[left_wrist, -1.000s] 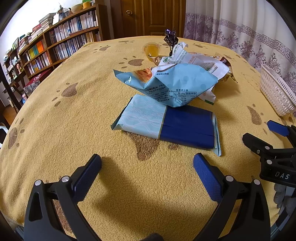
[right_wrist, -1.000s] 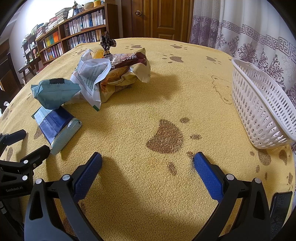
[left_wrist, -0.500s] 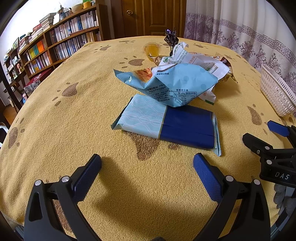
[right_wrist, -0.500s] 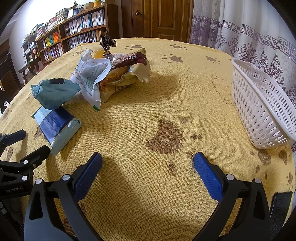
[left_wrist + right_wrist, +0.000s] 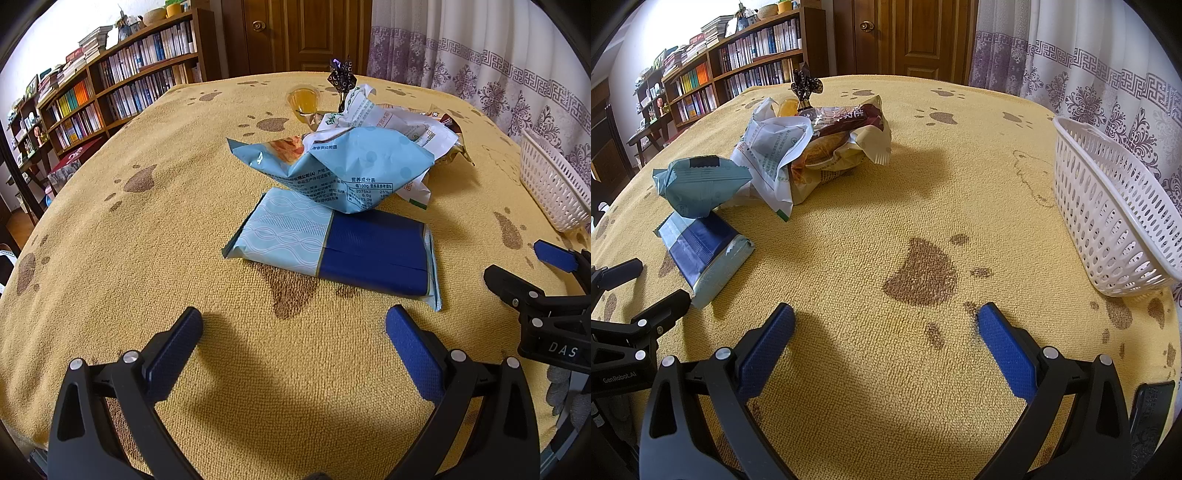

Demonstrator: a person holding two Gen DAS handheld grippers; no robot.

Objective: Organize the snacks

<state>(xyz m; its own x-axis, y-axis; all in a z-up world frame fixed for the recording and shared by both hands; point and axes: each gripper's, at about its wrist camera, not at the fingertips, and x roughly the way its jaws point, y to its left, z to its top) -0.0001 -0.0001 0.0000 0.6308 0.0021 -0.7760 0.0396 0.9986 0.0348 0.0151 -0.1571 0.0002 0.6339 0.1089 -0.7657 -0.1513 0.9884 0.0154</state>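
A flat pack in pale and dark blue point(image 5: 332, 245) point(image 5: 703, 254) lies on the yellow paw-print cloth just ahead of my left gripper point(image 5: 293, 338), which stands open and empty. Behind the pack a light blue snack bag point(image 5: 332, 166) point(image 5: 698, 181) leans on a white wrapper point(image 5: 388, 122) point(image 5: 772, 147) and a brown-and-cream bag point(image 5: 846, 136). A white slotted basket point(image 5: 1115, 206) point(image 5: 550, 184) stands at the right. My right gripper point(image 5: 884, 338) hovers open over bare cloth, between the snacks and the basket.
A small orange jelly cup point(image 5: 304, 101) and a dark ornament point(image 5: 341, 79) stand behind the pile. Bookshelves point(image 5: 110, 96) line the far left wall; a wooden door point(image 5: 916, 37) and patterned curtains point(image 5: 1089, 66) are at the back. A dark object point(image 5: 1150, 406) lies by the right gripper.
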